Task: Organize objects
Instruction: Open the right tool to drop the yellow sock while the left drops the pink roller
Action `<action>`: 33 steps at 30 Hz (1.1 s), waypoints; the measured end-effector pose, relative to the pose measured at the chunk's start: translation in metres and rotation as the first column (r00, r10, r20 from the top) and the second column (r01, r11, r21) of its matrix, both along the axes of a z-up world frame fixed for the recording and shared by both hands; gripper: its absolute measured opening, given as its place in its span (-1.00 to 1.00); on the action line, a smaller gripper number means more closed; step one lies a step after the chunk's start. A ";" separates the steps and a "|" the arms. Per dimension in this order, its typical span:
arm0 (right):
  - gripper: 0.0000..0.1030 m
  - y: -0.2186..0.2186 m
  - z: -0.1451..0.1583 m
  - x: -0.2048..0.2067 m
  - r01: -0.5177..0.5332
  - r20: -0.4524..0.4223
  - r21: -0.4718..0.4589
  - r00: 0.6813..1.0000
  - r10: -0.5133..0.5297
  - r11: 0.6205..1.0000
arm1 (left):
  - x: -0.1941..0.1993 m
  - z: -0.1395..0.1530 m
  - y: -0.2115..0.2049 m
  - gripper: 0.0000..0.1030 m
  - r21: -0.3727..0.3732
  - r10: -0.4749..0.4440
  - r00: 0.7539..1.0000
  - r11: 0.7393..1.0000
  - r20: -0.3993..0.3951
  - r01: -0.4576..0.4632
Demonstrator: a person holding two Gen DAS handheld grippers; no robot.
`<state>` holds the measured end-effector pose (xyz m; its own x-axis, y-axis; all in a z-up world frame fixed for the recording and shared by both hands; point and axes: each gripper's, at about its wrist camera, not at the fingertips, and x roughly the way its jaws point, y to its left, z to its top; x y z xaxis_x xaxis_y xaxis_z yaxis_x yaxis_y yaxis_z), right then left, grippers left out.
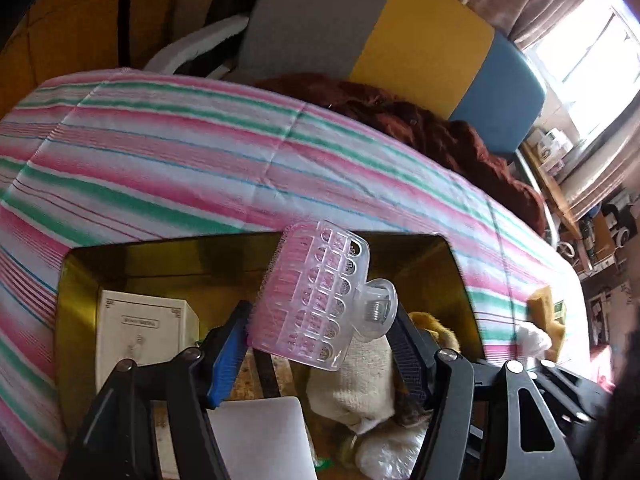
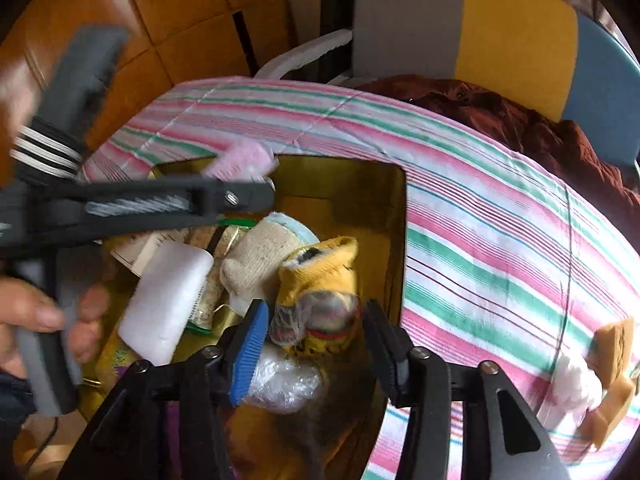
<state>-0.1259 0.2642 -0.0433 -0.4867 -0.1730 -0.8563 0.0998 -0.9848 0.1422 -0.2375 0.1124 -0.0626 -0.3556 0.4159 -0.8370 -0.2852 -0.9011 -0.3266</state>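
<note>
Clear plastic, with a pink roller inside it: the hair clip (image 1: 320, 296) is sitting clamped between the left gripper (image 1: 320, 344) pads, hanging over the gold-lined box (image 1: 80, 280) near its far edge. The box is resting on the striped bedcover (image 1: 160, 152). The right gripper (image 2: 316, 344) is standing partly open over the box's right side, its pads flanking a yellow sock bundle (image 2: 320, 280); whether they are touching it is hard to tell. A white block (image 2: 168, 300) is lying to the left of that bundle.
</note>
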 end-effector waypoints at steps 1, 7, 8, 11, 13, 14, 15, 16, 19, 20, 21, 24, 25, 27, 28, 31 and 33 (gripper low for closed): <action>0.01 0.001 0.004 0.004 0.004 -0.012 -0.006 1.000 -0.005 1.000 | -0.001 -0.005 0.001 0.30 -0.012 0.008 1.000 1.000 0.008 -0.008; 0.07 0.006 0.018 0.024 0.026 -0.053 -0.028 0.998 -0.027 0.999 | -0.002 -0.015 -0.002 0.33 -0.069 0.041 0.999 0.997 -0.001 -0.041; 0.07 0.006 0.018 0.027 0.029 -0.057 -0.031 0.998 -0.031 0.999 | -0.001 -0.015 -0.002 0.35 -0.077 0.043 0.999 0.996 -0.003 -0.043; 0.07 0.004 0.020 0.034 0.035 -0.062 -0.045 0.997 -0.038 0.998 | 0.002 -0.014 -0.007 0.38 -0.077 0.047 0.999 0.996 -0.003 -0.047; 0.07 0.002 0.021 0.039 0.037 -0.067 -0.047 0.997 -0.040 0.998 | 0.007 -0.009 -0.010 0.49 -0.072 0.051 0.999 0.996 -0.011 -0.052; 0.07 0.002 0.022 0.041 0.039 -0.069 -0.048 0.997 -0.042 0.998 | 0.009 -0.007 -0.011 0.53 -0.068 0.052 0.998 0.996 -0.017 -0.053; 0.07 0.001 0.022 0.044 0.041 -0.071 -0.051 0.997 -0.044 0.998 | 0.012 -0.004 -0.013 0.53 -0.063 0.053 0.998 0.997 -0.024 -0.054; 0.07 0.002 0.023 0.047 0.042 -0.073 -0.051 0.996 -0.046 0.998 | 0.017 0.001 -0.016 0.54 -0.058 0.052 0.998 0.997 -0.036 -0.054; 0.07 0.003 0.026 0.057 0.054 -0.083 -0.043 0.995 -0.057 0.998 | 0.030 0.015 -0.023 0.56 -0.047 0.055 0.995 0.997 -0.078 -0.059; 0.08 0.003 0.028 0.060 0.058 -0.088 -0.043 0.994 -0.062 0.997 | 0.038 0.021 -0.025 0.58 -0.042 0.053 0.993 0.997 -0.102 -0.057; 0.08 0.003 0.029 0.063 0.066 -0.095 -0.042 0.993 -0.070 0.997 | 0.045 0.026 -0.026 0.58 -0.040 0.049 0.991 0.998 -0.121 -0.054; 0.16 0.005 0.033 0.070 0.084 -0.114 -0.028 0.990 -0.087 0.996 | 0.072 0.043 -0.030 0.59 -0.035 0.033 0.979 0.999 -0.202 -0.041; 0.34 0.005 0.034 0.073 0.093 -0.121 -0.020 0.988 -0.094 0.996 | 0.084 0.049 -0.031 0.60 -0.032 0.024 0.971 0.999 -0.237 -0.033; 0.41 0.006 0.035 0.078 0.103 -0.133 -0.012 0.986 -0.103 0.995 | 0.100 0.054 -0.031 0.60 -0.028 0.013 0.965 0.999 -0.263 -0.021; 0.41 0.006 0.035 0.081 0.106 -0.136 -0.010 0.985 -0.106 0.994 | 0.108 0.055 -0.031 0.60 -0.027 0.004 0.962 1.000 -0.274 -0.012; 0.41 0.008 0.034 0.088 0.114 -0.138 -0.009 0.984 -0.114 0.993 | 0.126 0.056 -0.028 0.60 -0.033 -0.018 0.957 0.999 -0.289 0.009; 0.41 0.010 0.033 0.092 0.119 -0.138 -0.003 0.983 -0.119 0.993 | 0.134 0.057 -0.026 0.60 -0.031 -0.028 0.956 0.999 -0.291 0.020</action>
